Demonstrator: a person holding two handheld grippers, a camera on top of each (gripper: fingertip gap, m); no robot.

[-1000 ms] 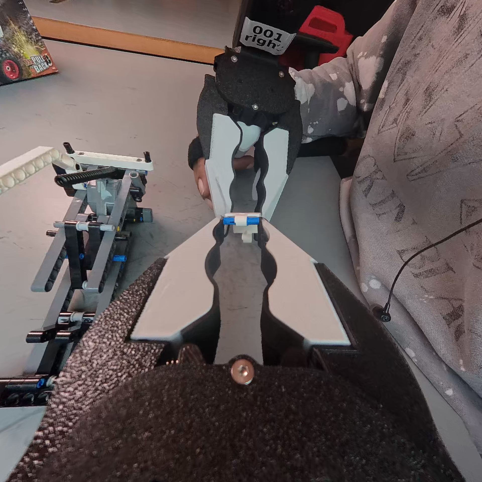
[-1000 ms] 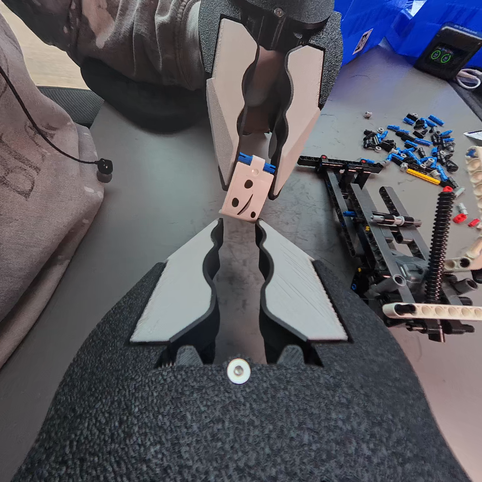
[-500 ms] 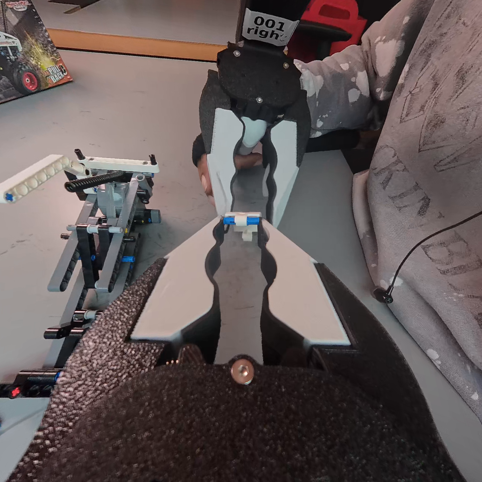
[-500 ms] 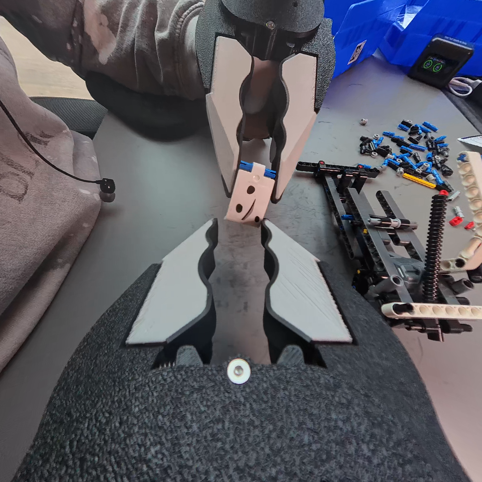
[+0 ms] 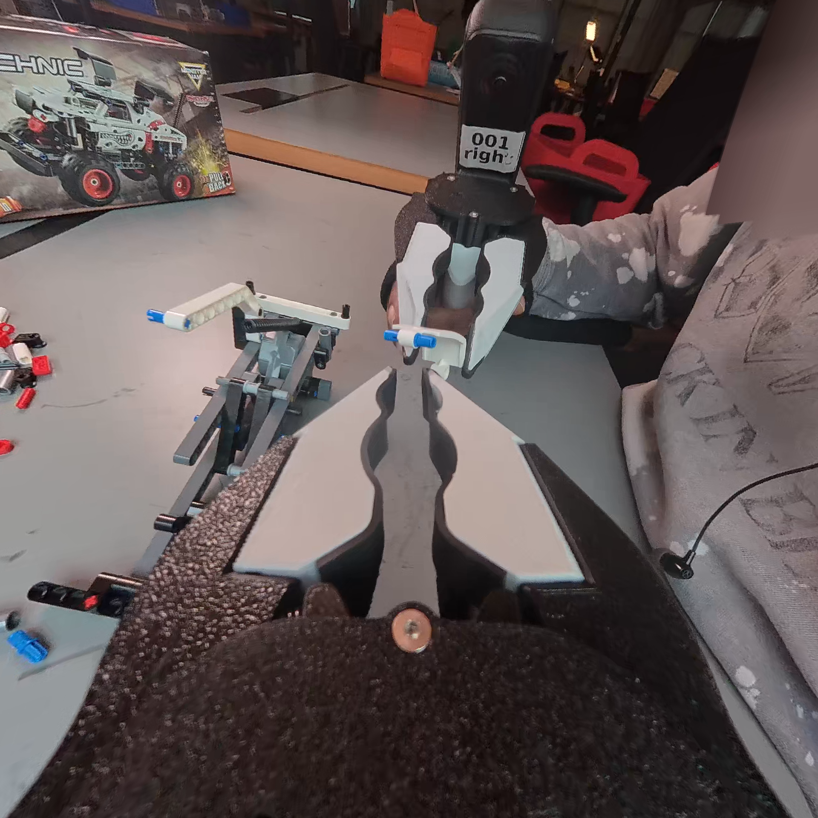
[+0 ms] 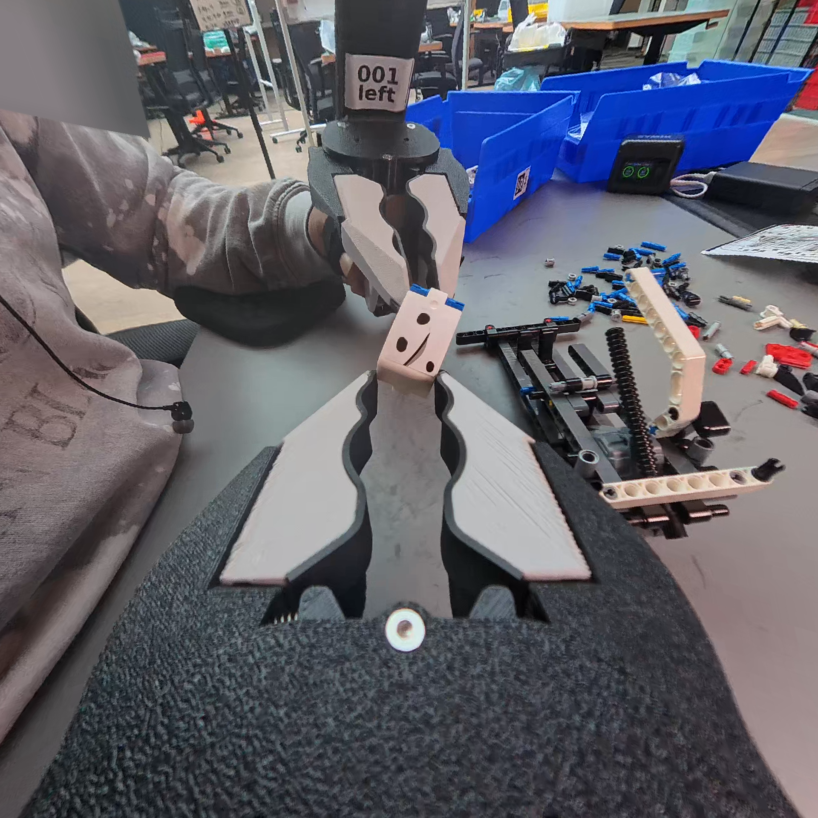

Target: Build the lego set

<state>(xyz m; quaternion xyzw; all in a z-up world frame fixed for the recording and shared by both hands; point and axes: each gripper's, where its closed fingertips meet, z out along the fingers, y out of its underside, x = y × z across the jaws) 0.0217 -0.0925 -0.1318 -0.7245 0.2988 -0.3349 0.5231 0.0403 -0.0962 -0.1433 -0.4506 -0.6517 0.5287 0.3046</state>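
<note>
A white panel piece with black spots (image 6: 414, 341) carries blue pins (image 5: 409, 338) at one end. My right gripper (image 6: 405, 380) is shut on the panel's spotted end and holds it above the table; it also shows in the left wrist view (image 5: 438, 365). My left gripper (image 5: 409, 374) sits just short of the pin end, its jaws nearly together with nothing between them; the right wrist view (image 6: 414, 305) shows it behind the panel. The half-built dark chassis (image 5: 261, 389) (image 6: 575, 398) with white beams (image 6: 668, 345) and a black spring (image 6: 628, 389) lies on the grey table.
The set's box (image 5: 102, 124) stands at the far left. Loose blue and black parts (image 6: 642, 283) and red parts (image 6: 788, 358) lie beyond the chassis, with blue bins (image 6: 664, 110), a small screen device (image 6: 642, 163) and a booklet (image 6: 774, 243). A person's grey sleeve (image 5: 730, 398) borders the table. Left and right tips are no more than a few centimetres apart.
The panel was in my left gripper; now my right gripper has closed on it and it sits clear of my left tips. Left jaws have narrowed. Both grippers tilted upward.
</note>
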